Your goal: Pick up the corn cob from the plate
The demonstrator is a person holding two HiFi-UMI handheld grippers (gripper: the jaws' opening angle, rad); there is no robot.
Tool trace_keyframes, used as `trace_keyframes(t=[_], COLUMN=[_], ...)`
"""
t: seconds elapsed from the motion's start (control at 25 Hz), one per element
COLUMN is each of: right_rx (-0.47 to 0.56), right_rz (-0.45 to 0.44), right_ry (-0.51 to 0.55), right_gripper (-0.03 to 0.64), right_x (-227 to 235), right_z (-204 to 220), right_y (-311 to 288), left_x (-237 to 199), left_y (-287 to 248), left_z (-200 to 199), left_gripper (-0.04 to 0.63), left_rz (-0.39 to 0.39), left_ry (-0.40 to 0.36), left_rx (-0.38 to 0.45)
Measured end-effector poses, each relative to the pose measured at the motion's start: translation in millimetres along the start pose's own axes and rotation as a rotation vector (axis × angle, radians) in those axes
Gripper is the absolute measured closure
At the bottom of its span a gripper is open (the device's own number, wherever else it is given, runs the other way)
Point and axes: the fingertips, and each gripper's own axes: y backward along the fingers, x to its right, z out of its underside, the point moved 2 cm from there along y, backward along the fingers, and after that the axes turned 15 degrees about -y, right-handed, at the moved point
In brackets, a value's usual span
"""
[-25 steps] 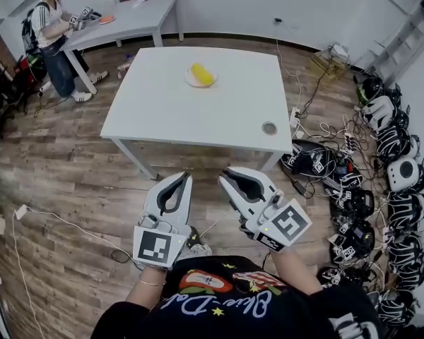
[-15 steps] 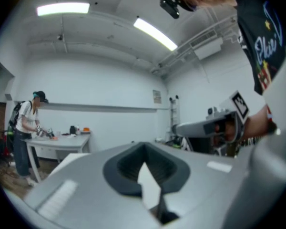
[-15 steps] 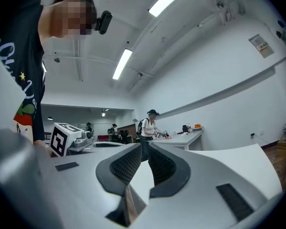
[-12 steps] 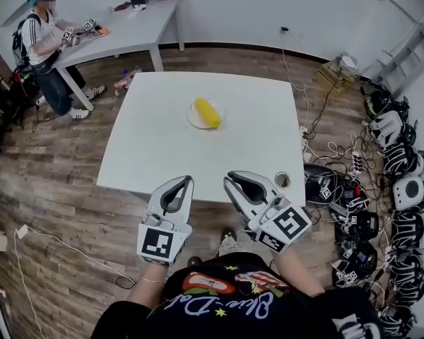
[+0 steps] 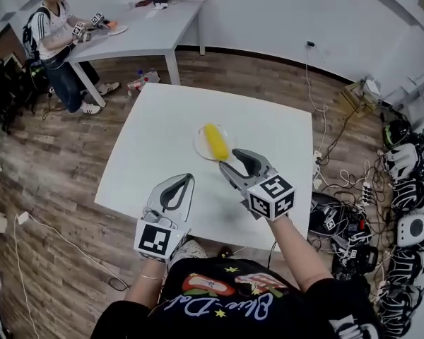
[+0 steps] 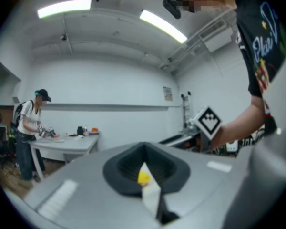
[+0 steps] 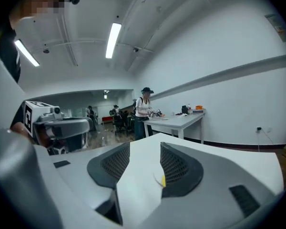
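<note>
My right claw (image 5: 234, 163) is spread with nothing between its jaws. It hangs over the white table (image 5: 155, 161), tips just short of the plate's (image 5: 200, 147) near rim. The corn cob (image 5: 215, 141) lies on that plate, just ahead. Bare tabletop surrounds the plate. My left claw (image 5: 186, 180), pressed together, hangs over the table's near edge.

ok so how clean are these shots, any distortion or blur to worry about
Head view: even light, corn cob and plate sharp, edges bowed by the wide lens. Left gripper view: heavy fisheye, dark corners, ceiling strip lights blown out, left tool soft near the lens. Right gripper view: same fisheye, right tool soft, the cob just a yellow sliver.
</note>
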Motion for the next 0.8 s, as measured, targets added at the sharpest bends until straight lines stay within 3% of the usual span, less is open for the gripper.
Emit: trace_keyframes(t=[0.24,0.48,0.8], right_rx=[-0.212,-0.411,-0.63], right_rz=[0.081,0.23,0.352], right_ry=[-0.05,-0.039,-0.043], right_gripper=[0.37,0.353,0.348], right_x=[50,100,129], right_z=[15,45,83], right_y=[-81,-144,-178], left_x=[-38,-75,-113], left_y=[-34,-67,-92], left_z=[22,49,72], left_gripper=[0.597,0.597,0.581], left_rz=[0.029,0.122,0.182], left_ry=[0.011,0.043,0.102], left_rx=[-0.002,0.0,0.015])
